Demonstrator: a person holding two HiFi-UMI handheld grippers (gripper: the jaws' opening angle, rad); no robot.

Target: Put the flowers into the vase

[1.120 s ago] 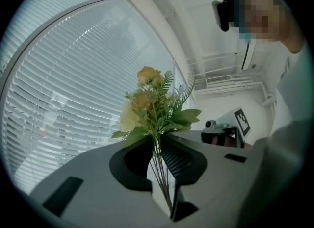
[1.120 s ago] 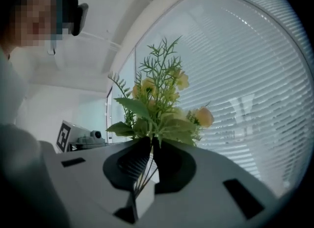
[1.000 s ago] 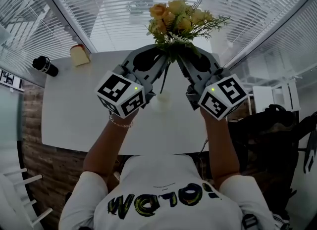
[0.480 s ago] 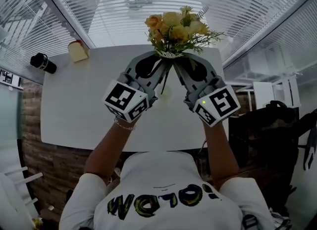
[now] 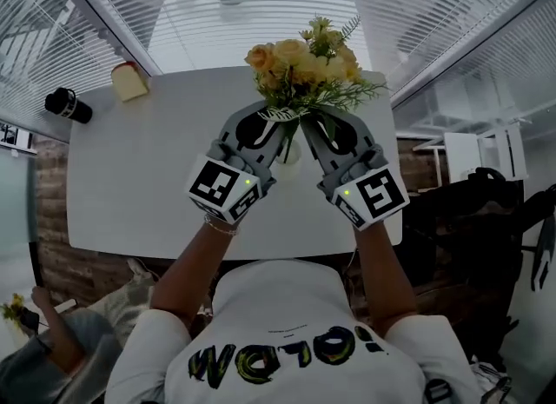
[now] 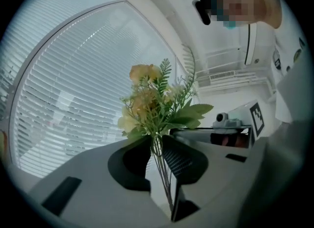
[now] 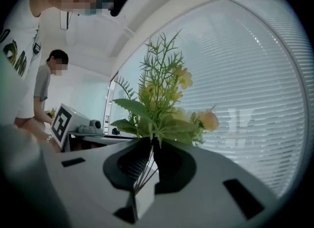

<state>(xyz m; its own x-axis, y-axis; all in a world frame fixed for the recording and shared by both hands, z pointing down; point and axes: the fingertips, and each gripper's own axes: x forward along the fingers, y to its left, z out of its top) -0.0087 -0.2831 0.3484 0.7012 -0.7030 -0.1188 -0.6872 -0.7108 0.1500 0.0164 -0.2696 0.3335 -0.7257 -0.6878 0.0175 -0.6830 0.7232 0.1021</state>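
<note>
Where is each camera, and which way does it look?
Head view: on the person's head, looking down at the table; forearms, left gripper, right gripper and bouquet show.
Left gripper view: on that gripper, looking along jaws just easing open, bouquet stems between.
Right gripper view: likewise, jaws shut on stems.
Shared: both gripper views see bouquet and blinds.

setting: office-type room. evidence: white slatted window blinds (image 5: 261, 29) across the far wall and both side walls; plain white rectangular table (image 5: 130, 194) set into the glazed corner; brown brick-pattern floor (image 5: 82, 276) at near left; second person (image 7: 44, 92) beside a dark desk (image 7: 98, 135), far left in the right gripper view.
</note>
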